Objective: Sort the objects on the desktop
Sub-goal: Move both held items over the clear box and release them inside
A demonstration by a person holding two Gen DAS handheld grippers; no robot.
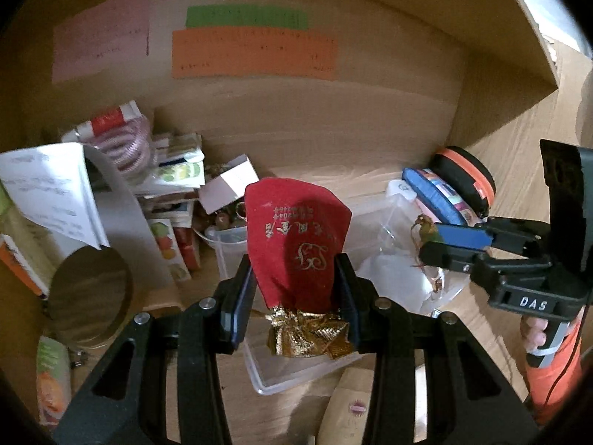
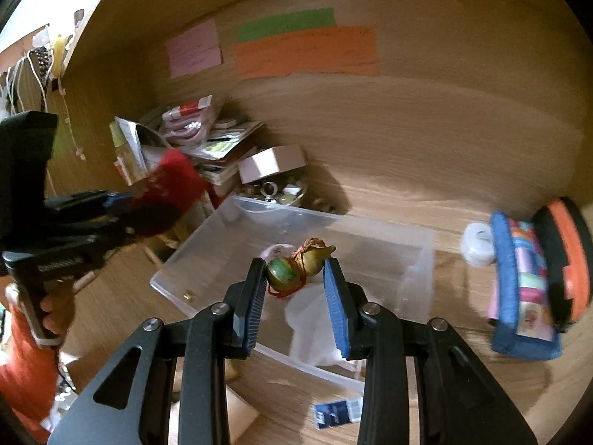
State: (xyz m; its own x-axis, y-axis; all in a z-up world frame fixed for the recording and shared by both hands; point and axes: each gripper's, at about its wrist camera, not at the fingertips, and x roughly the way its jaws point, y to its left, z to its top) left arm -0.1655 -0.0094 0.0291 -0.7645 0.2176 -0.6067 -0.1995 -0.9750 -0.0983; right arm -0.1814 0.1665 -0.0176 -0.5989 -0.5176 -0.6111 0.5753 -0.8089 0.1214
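My left gripper [image 1: 296, 278] is shut on a red velvet pouch [image 1: 296, 233] with gold lettering and a gold bow, held above the clear plastic box [image 1: 296, 378]. My right gripper [image 2: 296, 272] is shut on a small green and brown gourd charm [image 2: 296, 267] with a red cord, over the same clear box [image 2: 370, 230]. In the left wrist view the right gripper [image 1: 430, 239] stands at the right with the charm [image 1: 426, 228] at its tips. In the right wrist view the left gripper [image 2: 122, 204] holds the pouch [image 2: 174, 181] at the left.
A pile of booklets, packets and a pink coil [image 1: 126, 141] lies at the back left, with a round tin lid [image 1: 89, 289] near it. A blue pencil case [image 2: 519, 285] and an orange-black case [image 2: 567, 256] stand at the right. Coloured sticky notes [image 2: 307, 52] hang on the wooden back wall.
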